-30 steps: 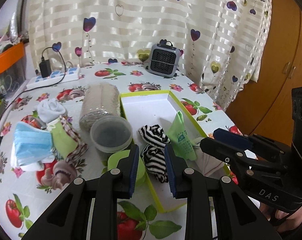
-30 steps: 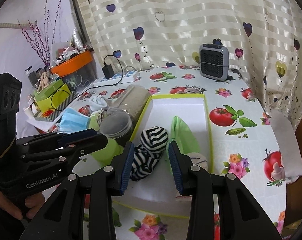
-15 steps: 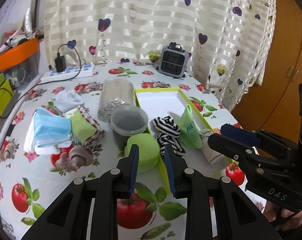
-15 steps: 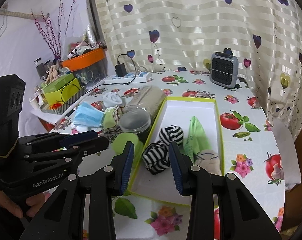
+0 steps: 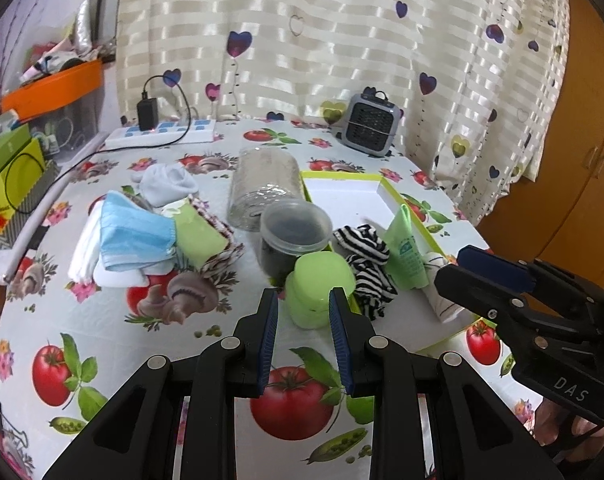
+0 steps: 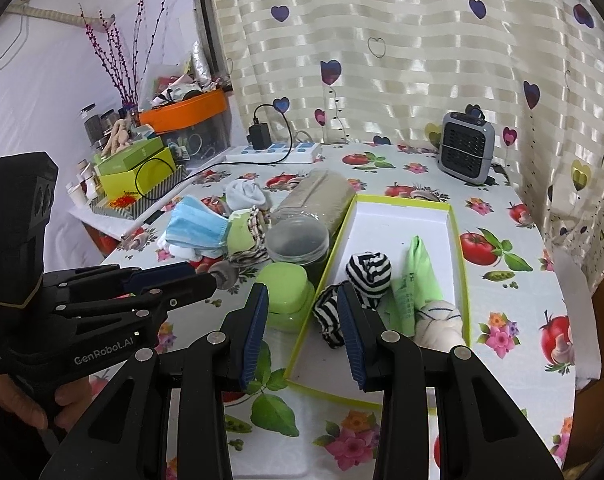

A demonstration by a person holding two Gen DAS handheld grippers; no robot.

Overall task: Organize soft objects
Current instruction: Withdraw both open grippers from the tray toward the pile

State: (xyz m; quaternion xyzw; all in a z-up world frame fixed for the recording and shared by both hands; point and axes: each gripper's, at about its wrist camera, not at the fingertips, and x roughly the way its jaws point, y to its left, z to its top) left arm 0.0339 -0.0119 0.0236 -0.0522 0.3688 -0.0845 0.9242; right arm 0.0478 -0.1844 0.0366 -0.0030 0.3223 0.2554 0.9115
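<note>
Hovering released and empty, both claws (image 5: 303, 300) (image 6: 302, 300) face the tray's near rim (image 6: 321, 396).

We saw a table (image 5: 102, 332) under a fruit-print cloth. On it lay a tray (image 6: 457, 240) toward the right edge, a jar (image 5: 262, 184) on its side, a tub (image 5: 294, 236), masks (image 5: 134, 236), a strip (image 5: 162, 134) and heater (image 5: 369, 124) at the back edge.

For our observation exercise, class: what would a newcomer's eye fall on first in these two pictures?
Probably the lime-rimmed box on the fruit-print tablecloth, holding black-and-white striped socks and a green tube. Left of it lies a heap with a blue face mask. Both grippers, left and right, hover open and empty in front.
</note>
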